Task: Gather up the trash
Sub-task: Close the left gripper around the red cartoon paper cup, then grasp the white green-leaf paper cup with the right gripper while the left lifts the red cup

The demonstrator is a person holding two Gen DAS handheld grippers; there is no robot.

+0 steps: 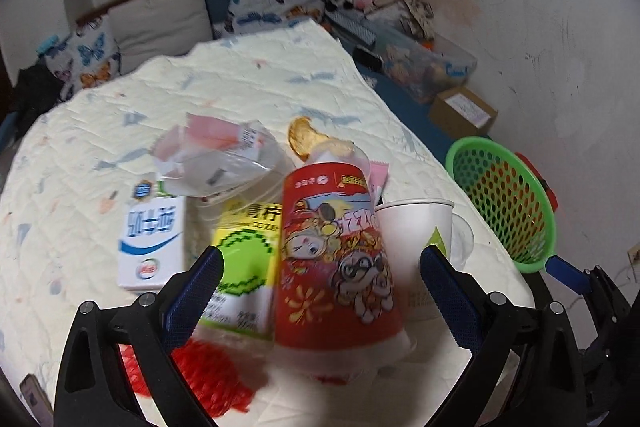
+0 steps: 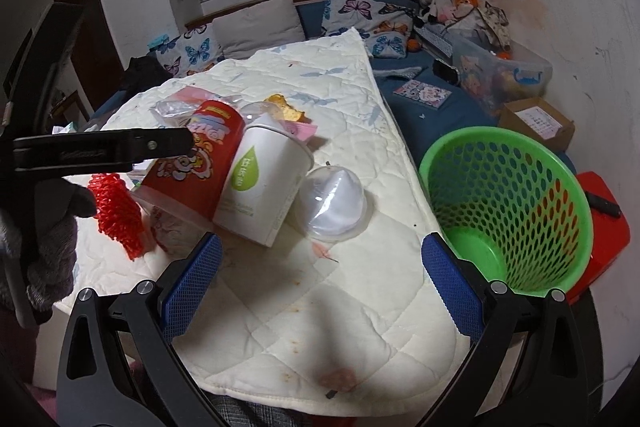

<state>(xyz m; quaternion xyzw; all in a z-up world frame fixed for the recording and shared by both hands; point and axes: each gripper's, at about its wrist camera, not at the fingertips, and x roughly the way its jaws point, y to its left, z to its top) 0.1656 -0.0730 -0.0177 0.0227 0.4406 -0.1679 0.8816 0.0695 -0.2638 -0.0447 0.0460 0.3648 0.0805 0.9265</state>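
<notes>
Nothing lay in the basket (image 2: 516, 203) yet; both grippers, left (image 1: 320, 283) and right (image 2: 320, 279), gaped empty, with the can (image 1: 332, 259), cup (image 2: 264, 183) and cartons (image 1: 240, 259) uncollected.

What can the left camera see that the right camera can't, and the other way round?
Only the left wrist view shows the white milk carton and the yellow-green drink box, lying beside the red snack tube. Only the right wrist view shows the clear dome lid properly, the inside of the green basket, and the left gripper from the side. Both show the red snack tube, the white paper cup, the red foam net and the green basket.
</notes>
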